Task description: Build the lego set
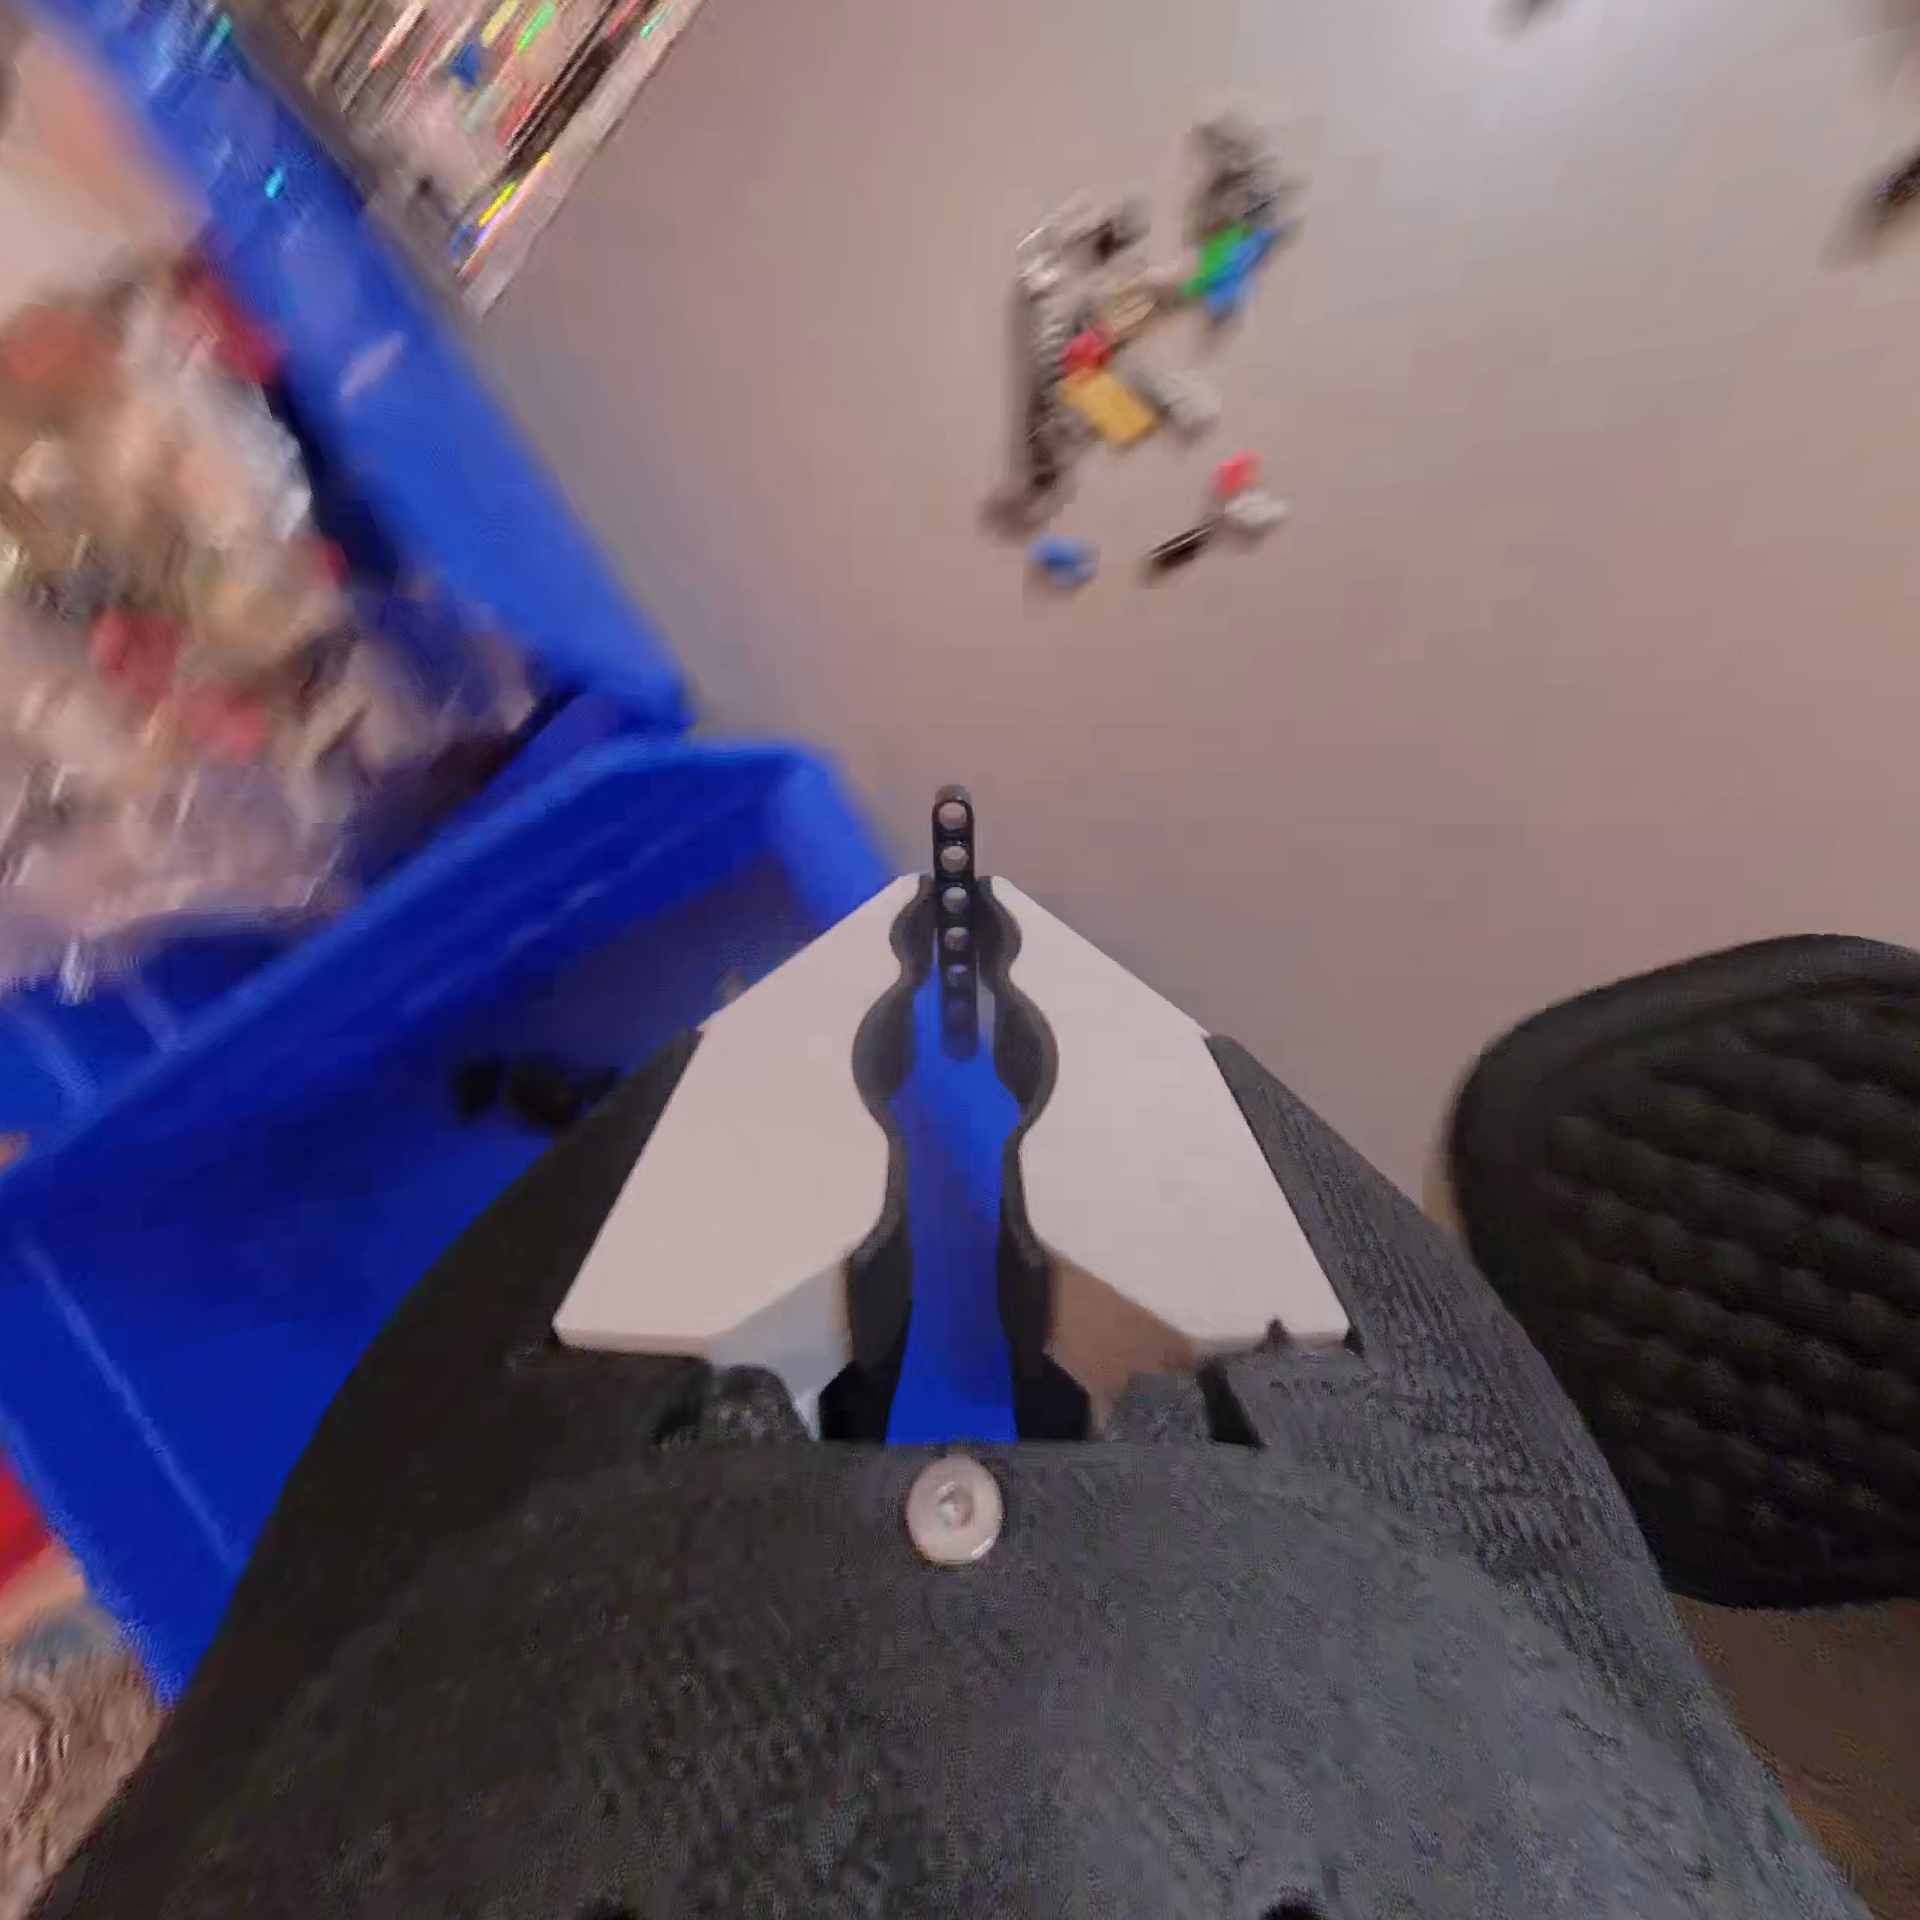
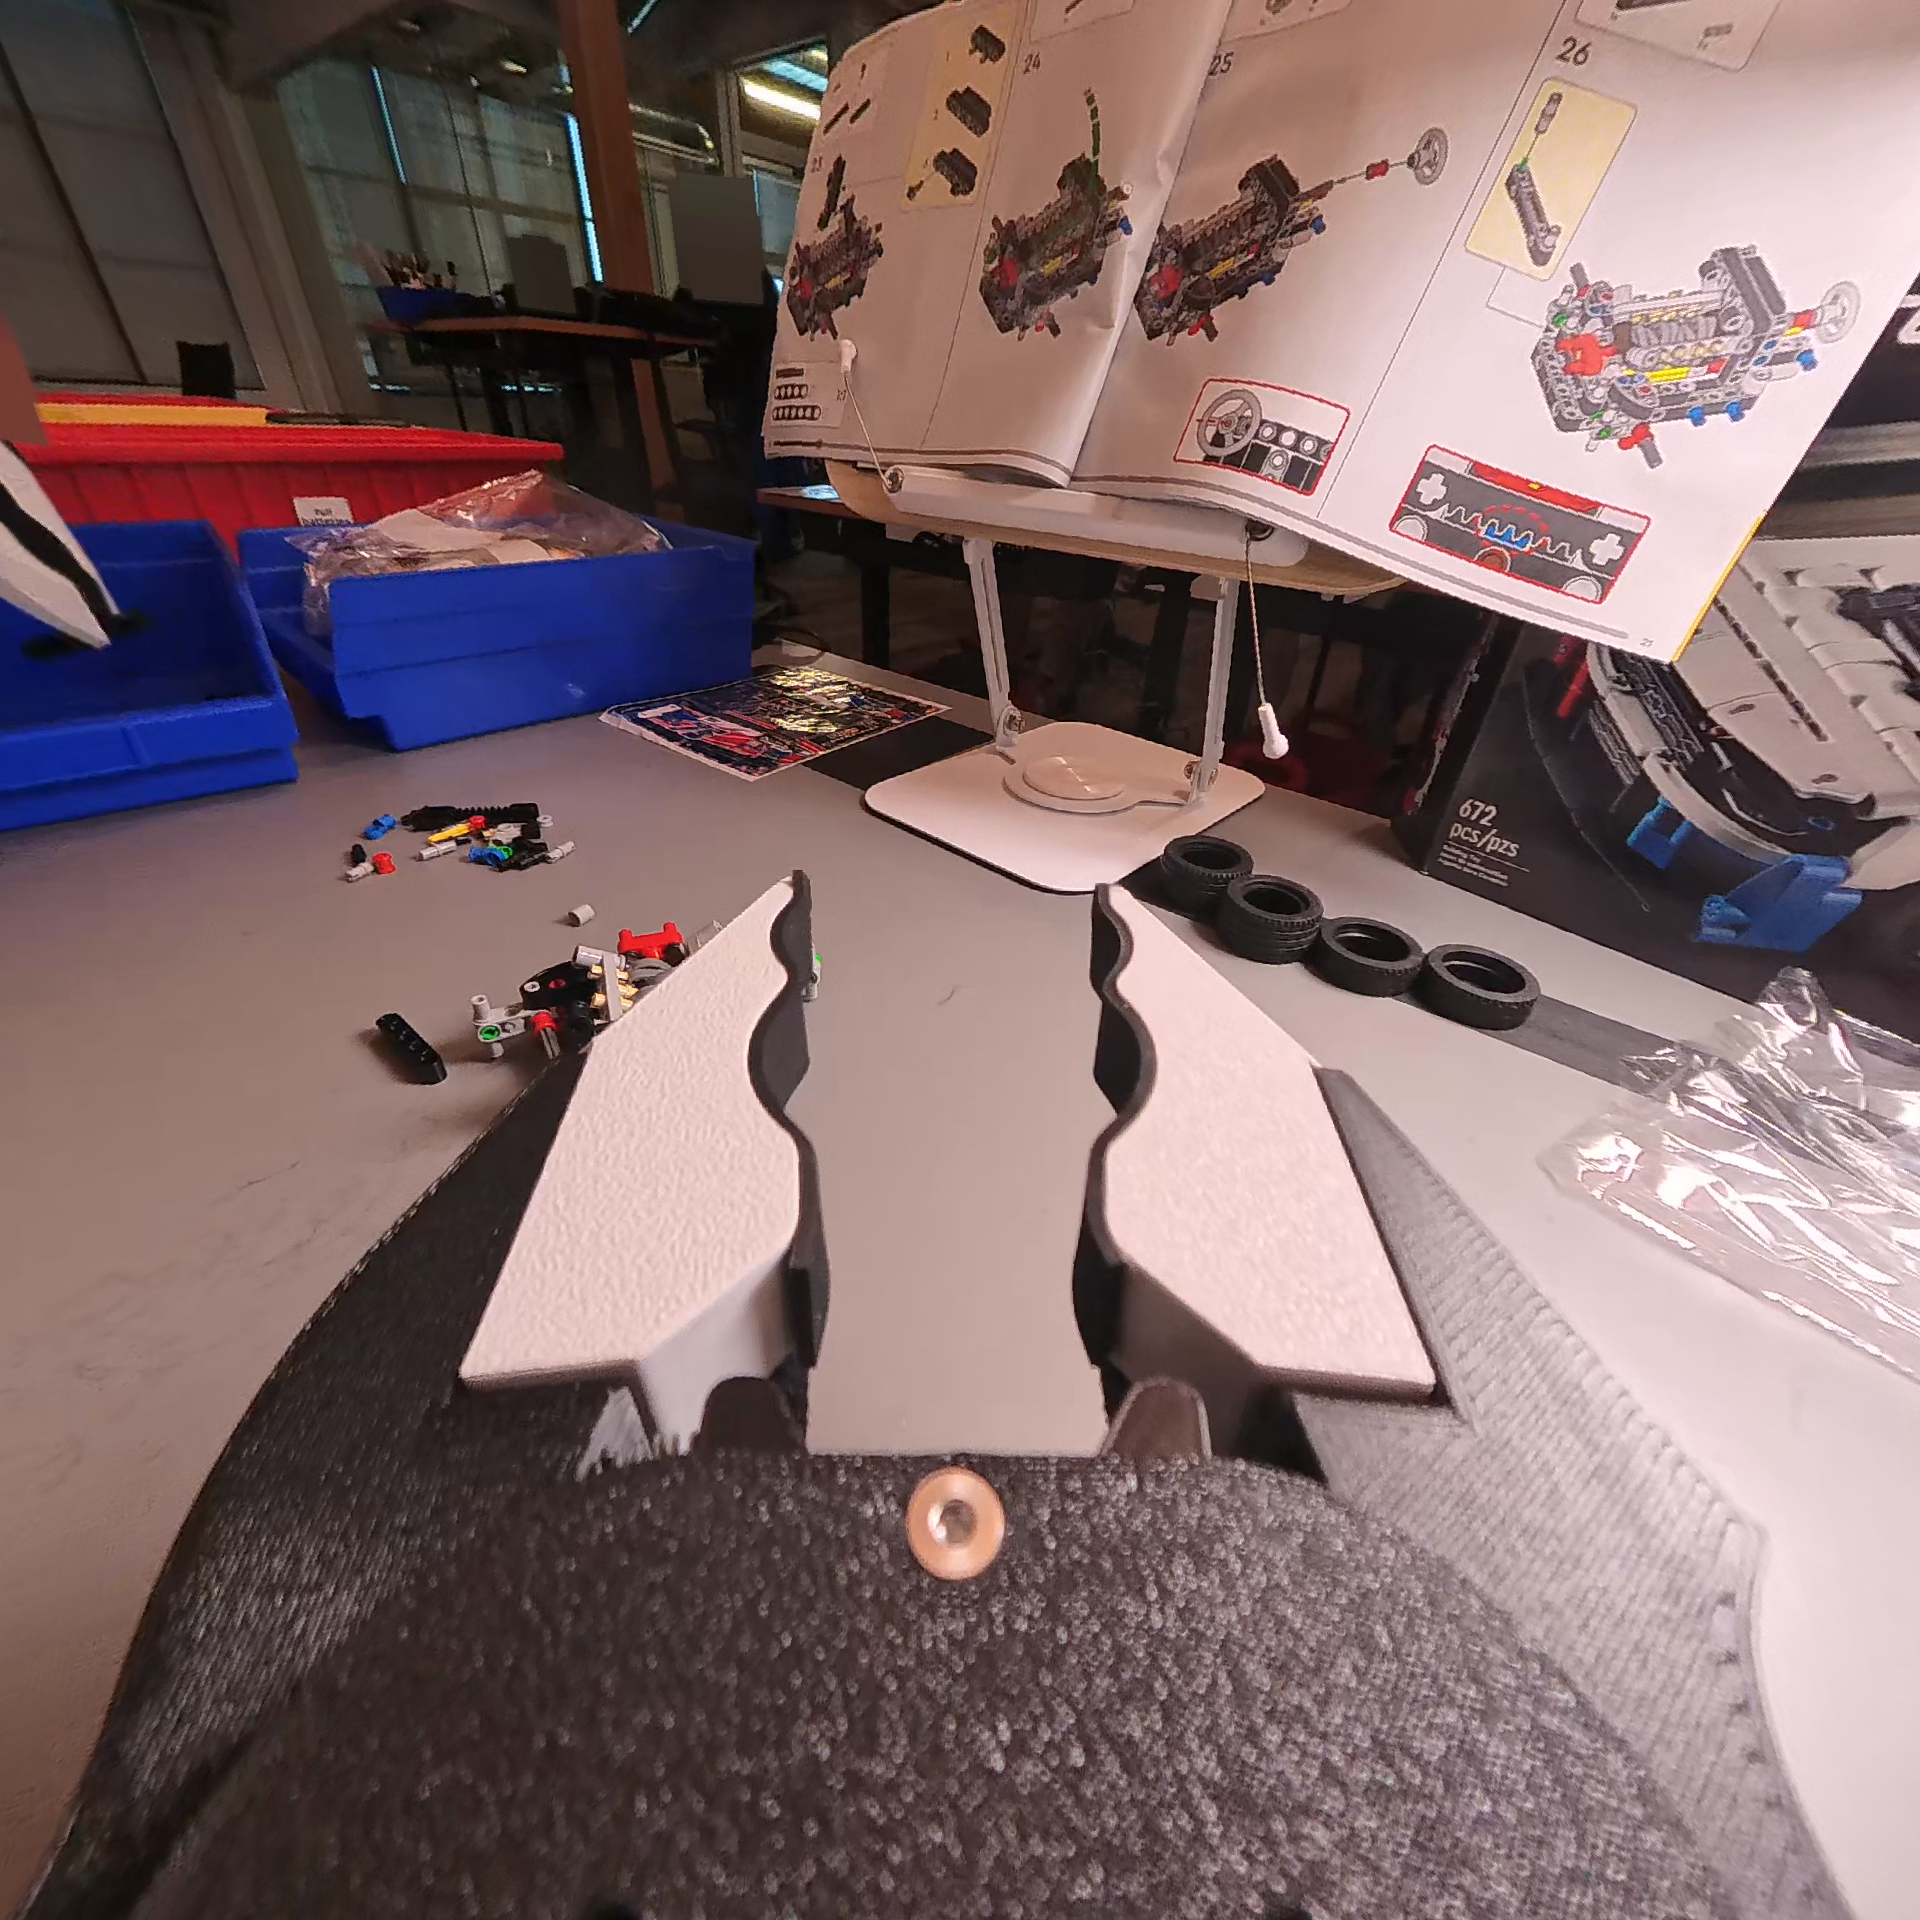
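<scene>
My left gripper (image 1: 954,883) is shut on a thin black lego beam with holes (image 1: 953,847), which sticks out past the fingertips above the edge of a blue bin (image 1: 520,935). The left wrist view is blurred by motion. A partly built lego assembly (image 1: 1101,353) lies on the grey table farther off. In the right wrist view my right gripper (image 2: 951,904) is open and empty, low over the table. The small assembly (image 2: 582,987) sits just left of its left finger. A loose black beam (image 2: 410,1047) and a scatter of small parts (image 2: 468,836) lie nearby. The left gripper's tip (image 2: 52,582) shows over a blue bin (image 2: 135,717).
An instruction booklet (image 2: 1299,270) stands open on a white stand (image 2: 1060,800). Several black tyres (image 2: 1351,940) line up right of centre. The set's box (image 2: 1662,779) and clear plastic bags (image 2: 1787,1143) are at right. A second blue bin (image 2: 509,634) with bags, a red bin (image 2: 281,468), a sticker sheet (image 2: 769,717).
</scene>
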`<state>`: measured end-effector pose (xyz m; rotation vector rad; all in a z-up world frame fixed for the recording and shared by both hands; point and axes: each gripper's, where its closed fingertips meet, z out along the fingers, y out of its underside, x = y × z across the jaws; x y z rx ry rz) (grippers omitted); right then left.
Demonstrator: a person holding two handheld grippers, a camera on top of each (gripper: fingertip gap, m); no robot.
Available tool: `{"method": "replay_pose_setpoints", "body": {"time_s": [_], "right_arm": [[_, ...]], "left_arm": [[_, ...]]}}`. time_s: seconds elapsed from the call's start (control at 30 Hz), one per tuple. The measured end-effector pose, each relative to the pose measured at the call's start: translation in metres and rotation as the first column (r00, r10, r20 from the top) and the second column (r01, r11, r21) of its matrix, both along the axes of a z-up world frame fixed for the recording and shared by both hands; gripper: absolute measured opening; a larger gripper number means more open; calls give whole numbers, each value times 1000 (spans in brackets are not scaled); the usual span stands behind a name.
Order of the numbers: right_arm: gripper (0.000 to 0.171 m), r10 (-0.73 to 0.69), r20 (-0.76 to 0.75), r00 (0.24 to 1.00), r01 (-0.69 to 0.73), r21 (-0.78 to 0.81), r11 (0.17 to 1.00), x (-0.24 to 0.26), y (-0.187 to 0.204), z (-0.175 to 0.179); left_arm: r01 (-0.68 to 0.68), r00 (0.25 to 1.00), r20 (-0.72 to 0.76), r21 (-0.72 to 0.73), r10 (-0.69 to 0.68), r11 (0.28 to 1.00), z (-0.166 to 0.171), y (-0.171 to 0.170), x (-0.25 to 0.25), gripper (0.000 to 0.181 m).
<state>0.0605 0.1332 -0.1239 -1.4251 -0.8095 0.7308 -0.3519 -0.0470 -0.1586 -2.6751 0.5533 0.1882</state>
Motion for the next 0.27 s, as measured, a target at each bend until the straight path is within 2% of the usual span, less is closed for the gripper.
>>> {"method": "replay_pose_setpoints", "body": {"time_s": [0.03,0.13,0.27], "right_arm": [[53,0,-1,1000,0,4,1000,0,0,1],[53,-6,3,1000,6,19,1000,1,-1,3],[52,-20,15,1000,19,24,1000,3,2,1]], "left_arm": [[68,998,11,3,-68,998,0,6,26,7],[237,970,59,-16,-235,971,-19,20,98,6],[392,917,109,-78,-383,917,-59,32,168,6]]}}
